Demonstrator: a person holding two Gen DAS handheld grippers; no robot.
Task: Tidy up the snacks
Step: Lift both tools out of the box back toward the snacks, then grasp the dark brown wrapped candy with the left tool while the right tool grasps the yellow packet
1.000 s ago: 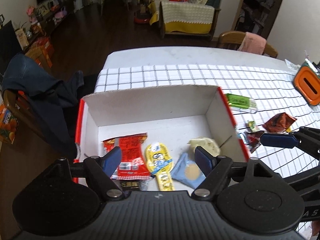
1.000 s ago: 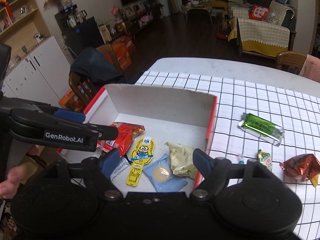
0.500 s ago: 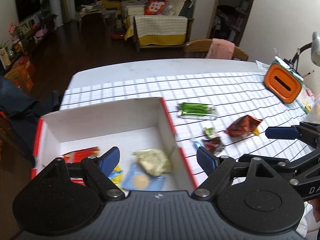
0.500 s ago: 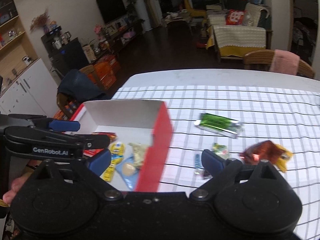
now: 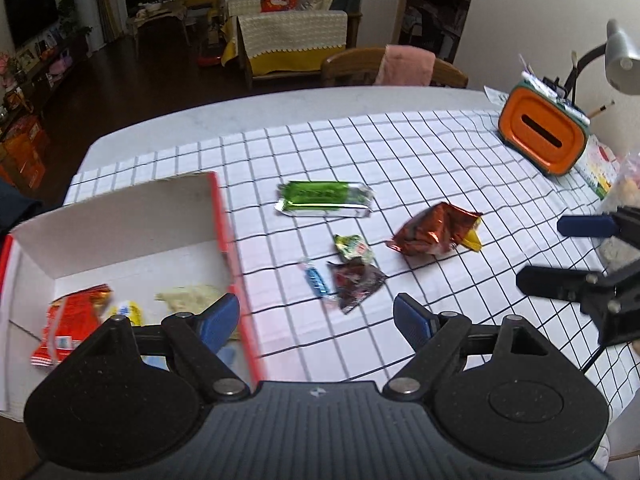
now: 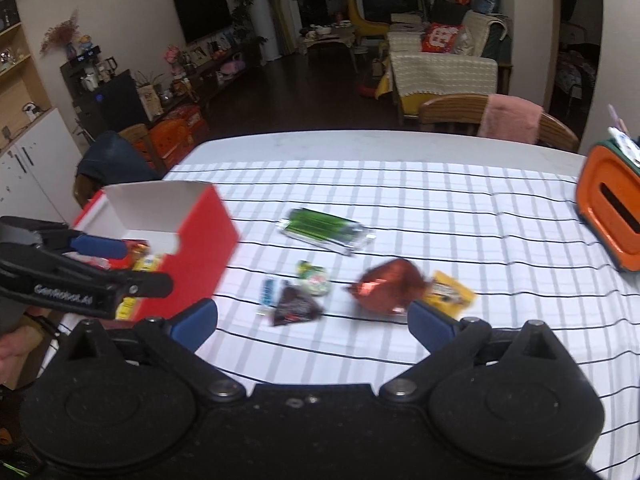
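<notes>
- Lying loose on the checked cloth (image 5: 440, 152), five snacks wait outside the red-and-white box (image 5: 120, 216): a green bar (image 5: 324, 199) at twelve o'clock of the cluster, a red foil bag (image 5: 434, 230) with a yellow packet (image 6: 450, 292) tucked against it at three o'clock, and a small green candy (image 5: 352, 247), a dark wrapper (image 5: 356, 282) and a blue candy (image 5: 316, 280) nearest the grippers.
- Several packets already sit inside the box, a red packet (image 5: 72, 320) and a pale one (image 5: 188, 296) among them, so I judge the sorting partly done.
- The left gripper (image 5: 316, 320) hangs low over the box's right wall, jaws spread wide and holding nothing, probably lined up for the dark wrapper just ahead.
- The right gripper (image 6: 312, 322) is likewise wide open and empty, the dark wrapper and red foil bag lying just beyond its tips.
- An orange tissue holder (image 5: 544, 136) stands well apart at two o'clock, out of the working area.
</notes>
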